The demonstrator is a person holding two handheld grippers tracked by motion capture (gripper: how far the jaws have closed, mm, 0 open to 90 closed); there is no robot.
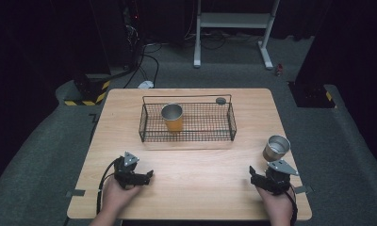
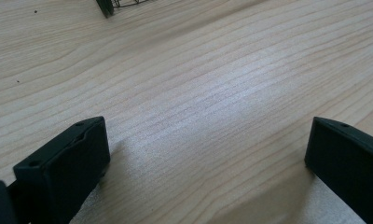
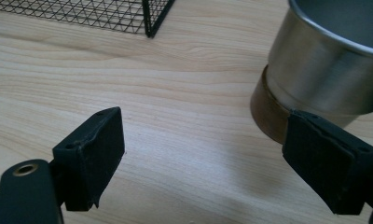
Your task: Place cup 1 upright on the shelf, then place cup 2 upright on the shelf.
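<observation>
A black wire basket (image 1: 187, 137) stands at the table's far middle, and an orange cup with a steel rim (image 1: 172, 117) stands upright inside its left part. A second steel cup with a brown base (image 1: 275, 148) stands on the table at the right, outside the basket. My right gripper (image 1: 261, 178) rests just in front of that cup, open; in the right gripper view the cup (image 3: 324, 74) rises beyond the right jaw, apart from it. My left gripper (image 1: 140, 178) lies near the front left, open over bare wood (image 2: 198, 116).
A small dark round object (image 1: 220, 100) sits at the basket's far right corner. The wooden table (image 1: 196, 179) ends close behind both hands. Beyond it are grey floor, cables, a white frame (image 1: 233, 21) and yellow-black blocks (image 1: 90, 92).
</observation>
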